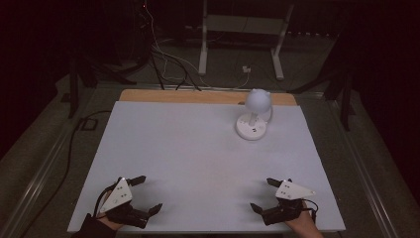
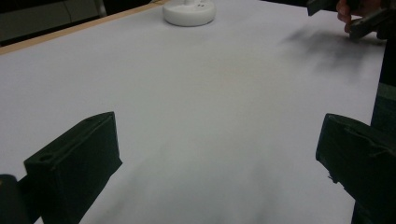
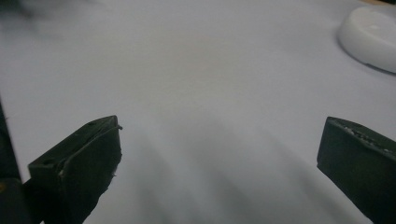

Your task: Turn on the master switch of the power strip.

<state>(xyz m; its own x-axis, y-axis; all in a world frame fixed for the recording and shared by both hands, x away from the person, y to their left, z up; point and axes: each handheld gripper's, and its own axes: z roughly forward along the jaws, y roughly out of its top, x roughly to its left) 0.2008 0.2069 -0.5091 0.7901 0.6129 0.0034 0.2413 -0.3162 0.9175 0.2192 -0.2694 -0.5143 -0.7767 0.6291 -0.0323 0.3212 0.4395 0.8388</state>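
**Both claws wide, nothing held, lamp far ahead**

My left gripper [image 1: 147, 194] and right gripper [image 1: 262, 195] rest low on the white table [image 1: 188, 148], jaws spread wide, empty. The white lamp [image 1: 254, 116] stands well ahead of my right gripper, apart from both. Its head is cut off in both gripper views; room behind too dark to read.

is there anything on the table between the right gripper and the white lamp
Nothing visible. The right gripper sits open at the near edge, and only bare white table lies between it and the white lamp at the far right.
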